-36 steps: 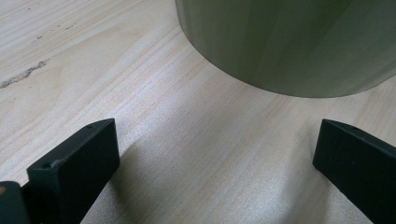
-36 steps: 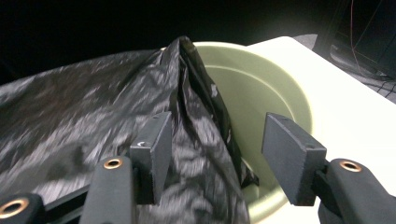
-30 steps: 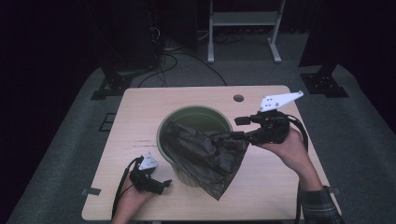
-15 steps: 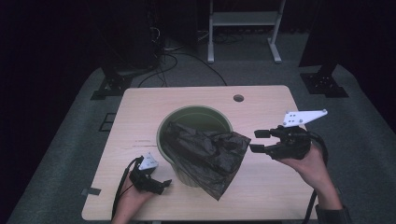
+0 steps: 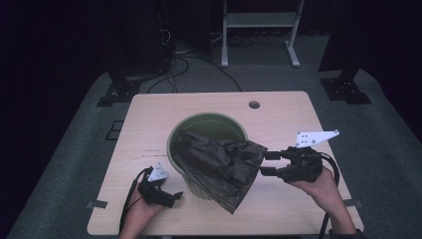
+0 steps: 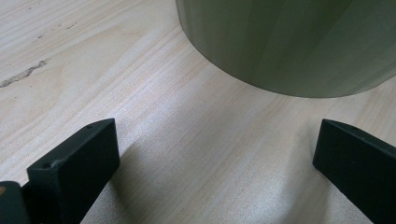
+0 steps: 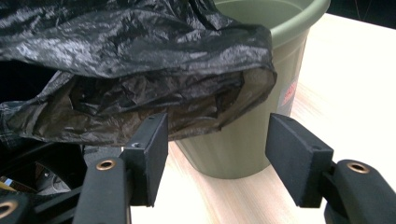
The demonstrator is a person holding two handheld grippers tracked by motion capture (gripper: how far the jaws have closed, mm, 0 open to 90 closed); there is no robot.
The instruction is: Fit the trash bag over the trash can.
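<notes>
Black crinkled plastic bag (image 5: 219,167) half-draped over round olive-green plastic bin (image 5: 206,123) on tabletop (image 5: 288,112). Right gripper (image 5: 267,163) beside bin, fingers part-open, empty; left gripper (image 5: 175,196) near bin's base, fingers wide, empty. Risk: loose bag slips off rim, or snagged pull tips bin.

The bin (image 5: 206,130) at the table's centre looks like matt olive-green plastic, smooth, with faint vertical streaks on its wall in the left gripper view. The bag (image 5: 221,164), hanging over its rim toward 5 o'clock, is thin black plastic film, crinkled and glossy. The table (image 5: 293,117) is pale wood with fine grain and a satin finish. Both grippers' jaws look like matt black plastic, with brass-coloured rivets on the right gripper (image 7: 217,154).
</notes>
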